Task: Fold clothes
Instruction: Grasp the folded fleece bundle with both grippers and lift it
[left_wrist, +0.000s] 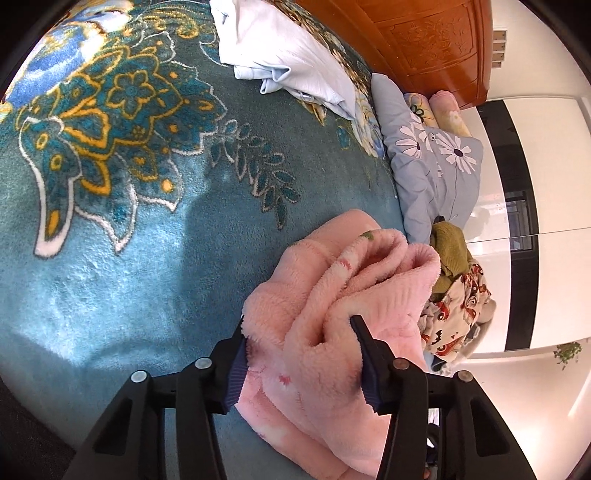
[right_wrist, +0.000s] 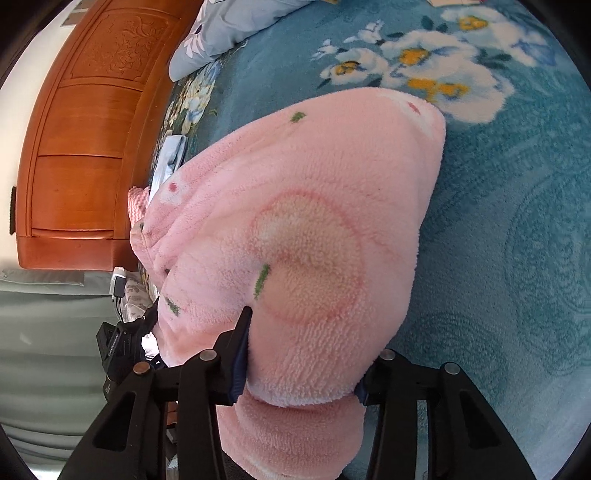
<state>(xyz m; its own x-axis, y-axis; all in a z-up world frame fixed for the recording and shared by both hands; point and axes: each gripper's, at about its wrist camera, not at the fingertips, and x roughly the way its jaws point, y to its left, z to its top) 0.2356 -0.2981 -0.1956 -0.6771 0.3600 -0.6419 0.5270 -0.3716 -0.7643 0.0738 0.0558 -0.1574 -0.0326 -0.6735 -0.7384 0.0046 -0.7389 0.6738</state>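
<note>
A fluffy pink fleece garment with small red and green marks hangs bunched between the jaws of my left gripper, which is shut on it. In the right wrist view the same pink garment drapes wide over the blue blanket, showing a large peach print. My right gripper is shut on its near edge; the right fingertip is hidden under the fleece. The other gripper shows at the left of this view, at the garment's far side.
A teal floral blanket covers the bed. A pale blue garment lies crumpled at its far side. A grey flowered pillow, an olive cloth and a printed garment sit at the right. A wooden headboard stands behind.
</note>
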